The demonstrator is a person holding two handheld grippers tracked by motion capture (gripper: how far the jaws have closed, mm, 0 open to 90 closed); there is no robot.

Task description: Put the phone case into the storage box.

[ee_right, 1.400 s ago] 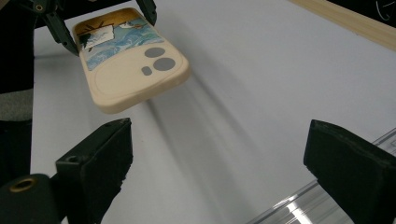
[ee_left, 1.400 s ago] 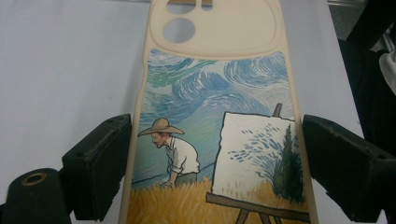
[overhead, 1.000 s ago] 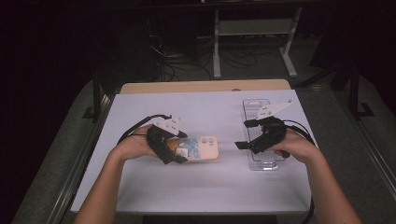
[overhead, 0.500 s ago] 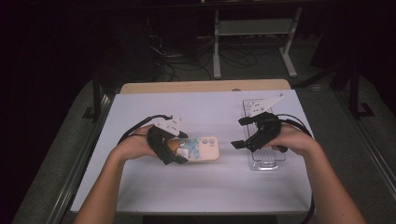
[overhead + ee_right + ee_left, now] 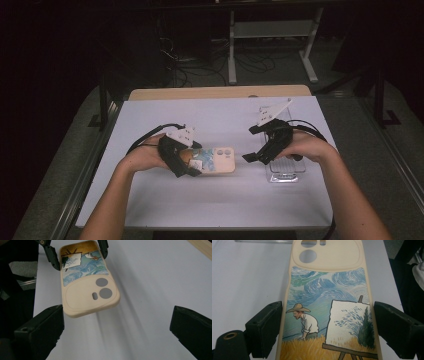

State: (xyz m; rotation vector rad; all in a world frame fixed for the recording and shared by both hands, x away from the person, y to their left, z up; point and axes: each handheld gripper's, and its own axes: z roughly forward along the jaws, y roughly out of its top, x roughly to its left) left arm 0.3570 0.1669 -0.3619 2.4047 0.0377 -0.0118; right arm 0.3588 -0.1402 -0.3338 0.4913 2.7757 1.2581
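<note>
A cream phone case point(image 5: 217, 161) printed with a painter in a wheat field is held just above the white table. My left gripper point(image 5: 195, 160) is shut on its picture end, one jaw on each long edge point(image 5: 328, 322). The end with the round camera holes point(image 5: 100, 291) sticks out to the right, toward my right gripper point(image 5: 250, 144). That gripper hovers a short way off the case with its jaws wide open point(image 5: 120, 325) and nothing between them. In the right gripper view, the left gripper point(image 5: 78, 252) clamps the far end of the case.
A clear plastic tray point(image 5: 286, 172) lies on the table under the right hand. The white table cover point(image 5: 210, 205) runs back to a wooden edge point(image 5: 220, 92). Dark floor with cables and a desk frame point(image 5: 270, 45) lies beyond.
My right gripper has moved left and slightly up, from over the clear tray toward the free end of the case. The left gripper and the case have stayed where they were.
</note>
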